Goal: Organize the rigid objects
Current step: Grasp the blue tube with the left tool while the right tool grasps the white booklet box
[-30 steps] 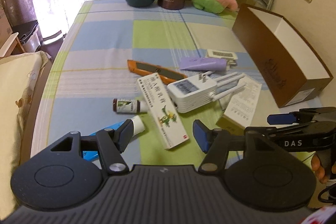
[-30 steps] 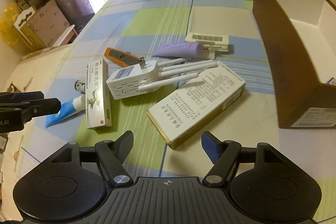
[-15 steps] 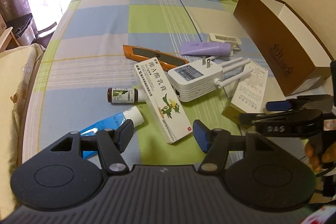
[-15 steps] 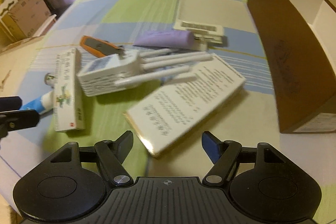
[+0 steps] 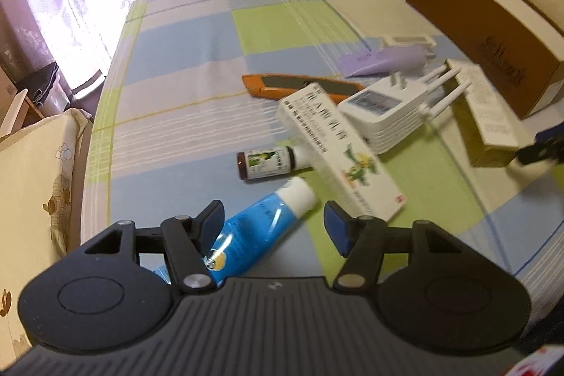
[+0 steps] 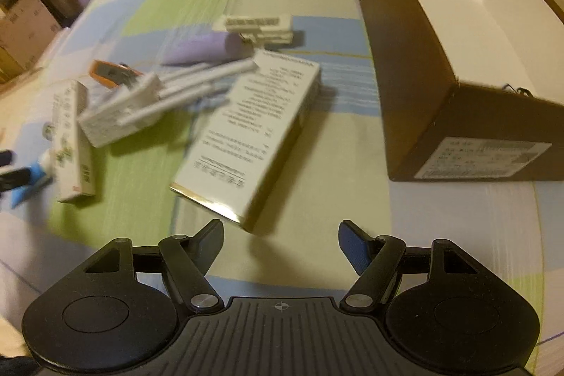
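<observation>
Brown cardboard, white inside: the open box [image 6: 454,34] at the right of the right wrist view holds nothing that I can see, so the tidying looks barely begun. Everything rigid lies loose on the checked cloth [image 5: 183,69]: the gold-edged carton [image 6: 253,133] at centre, the white router [image 5: 384,115], the long medicine box [image 5: 338,147], the orange knife [image 5: 282,85], a small bottle [image 5: 264,162]. At lower centre of the left wrist view the blue tube [image 5: 261,228] lies between the spread fingers of the left gripper [image 5: 274,219]. Spread too and holding nothing, the right gripper [image 6: 281,236] sits just short of the carton's near corner. Every piece remains to be boxed.
</observation>
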The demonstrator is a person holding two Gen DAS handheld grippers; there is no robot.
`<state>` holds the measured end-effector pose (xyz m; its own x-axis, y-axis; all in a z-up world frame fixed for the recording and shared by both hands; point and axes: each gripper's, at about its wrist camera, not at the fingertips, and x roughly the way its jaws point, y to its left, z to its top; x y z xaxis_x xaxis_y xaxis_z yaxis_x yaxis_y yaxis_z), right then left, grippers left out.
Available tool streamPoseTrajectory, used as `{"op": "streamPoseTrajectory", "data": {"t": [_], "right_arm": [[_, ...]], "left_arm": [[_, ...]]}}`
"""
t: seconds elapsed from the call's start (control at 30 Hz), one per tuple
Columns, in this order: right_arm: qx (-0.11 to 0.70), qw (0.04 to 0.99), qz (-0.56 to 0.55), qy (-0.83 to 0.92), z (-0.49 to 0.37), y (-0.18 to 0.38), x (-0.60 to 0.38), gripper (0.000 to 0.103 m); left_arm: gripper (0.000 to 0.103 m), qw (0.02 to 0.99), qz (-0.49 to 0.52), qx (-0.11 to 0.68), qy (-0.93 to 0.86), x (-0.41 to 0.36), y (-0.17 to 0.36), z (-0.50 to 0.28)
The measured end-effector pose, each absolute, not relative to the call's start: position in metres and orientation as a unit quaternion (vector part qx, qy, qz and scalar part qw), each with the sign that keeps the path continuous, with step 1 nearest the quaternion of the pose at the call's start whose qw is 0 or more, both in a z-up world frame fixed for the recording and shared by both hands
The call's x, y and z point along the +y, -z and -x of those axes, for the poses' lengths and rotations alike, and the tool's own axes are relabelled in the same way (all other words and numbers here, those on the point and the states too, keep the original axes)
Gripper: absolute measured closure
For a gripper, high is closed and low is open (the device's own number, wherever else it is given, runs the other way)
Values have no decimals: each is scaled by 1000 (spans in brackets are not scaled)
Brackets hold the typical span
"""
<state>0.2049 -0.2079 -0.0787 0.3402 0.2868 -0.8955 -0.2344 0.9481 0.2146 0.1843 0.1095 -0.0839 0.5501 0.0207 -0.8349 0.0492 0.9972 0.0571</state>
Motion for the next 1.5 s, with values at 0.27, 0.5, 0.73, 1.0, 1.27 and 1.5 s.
{"op": "streamPoseTrajectory", "data": {"t": [0.27,0.5,0.73,1.0,1.27,1.5], "right_arm": [[529,832,-68,-155,-223,69,-175,27],[539,835,-47,-101,-243,91,-157,26],[548,825,-41,-130,-234,100,-170,39],[563,811,-20,-162,-205,99,-196,41],[560,815,-37,-144,-202,99,-202,40],[547,828,-22,-122,-224,103,-193,39]], "left_arm": [[45,867,-40,496,23,124,109,-195],[55,862,-28,506,19,124,115,-195],[68,858,-11,514,0,114,112,-188],[68,852,-2,524,-6,95,111,-178],[68,849,-4,527,-17,90,112,-191],[72,850,-11,527,-25,83,113,-200]]}}
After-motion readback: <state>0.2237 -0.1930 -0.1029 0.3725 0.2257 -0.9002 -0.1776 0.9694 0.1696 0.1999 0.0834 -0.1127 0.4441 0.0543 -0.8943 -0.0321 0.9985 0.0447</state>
